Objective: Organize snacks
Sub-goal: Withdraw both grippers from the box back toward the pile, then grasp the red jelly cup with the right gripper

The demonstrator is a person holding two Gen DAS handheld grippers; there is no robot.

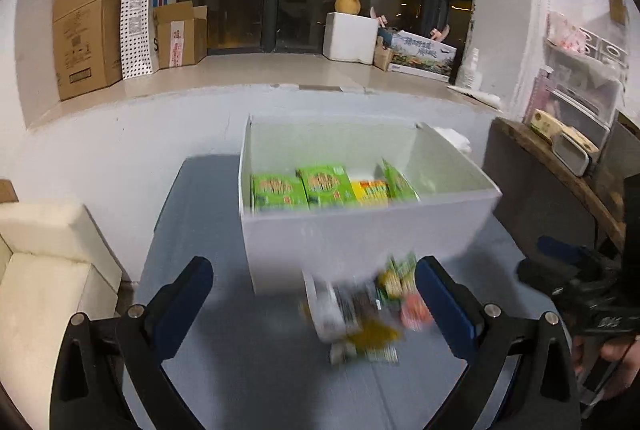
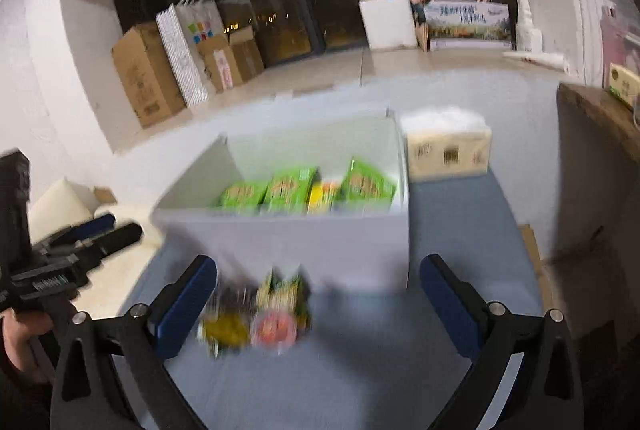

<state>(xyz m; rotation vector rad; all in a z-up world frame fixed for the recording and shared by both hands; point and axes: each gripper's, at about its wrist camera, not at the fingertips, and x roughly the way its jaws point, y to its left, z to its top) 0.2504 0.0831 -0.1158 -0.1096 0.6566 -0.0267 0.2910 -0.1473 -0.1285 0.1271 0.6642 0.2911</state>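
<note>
A white open box [image 1: 360, 230] stands on the blue-grey table [image 1: 240, 370]. Inside stand green snack packs [image 1: 280, 190] and a yellow pack [image 1: 370, 193]; they show in the right wrist view too [image 2: 288, 190]. A blurred pile of loose snack packs [image 1: 360, 314] lies on the table in front of the box, also in the right wrist view [image 2: 260, 318]. My left gripper [image 1: 316, 306] is open, the pile near its right finger. My right gripper [image 2: 320, 310] is open, the pile near its left finger. Neither holds anything.
A beige tissue pack [image 2: 448, 150] sits right of the box [image 2: 304, 246]. A wooden shelf [image 1: 560, 174] with small items stands at the right. Cardboard boxes [image 1: 86, 30] and a bag line the window ledge. A cream seat [image 1: 40, 270] is at the left.
</note>
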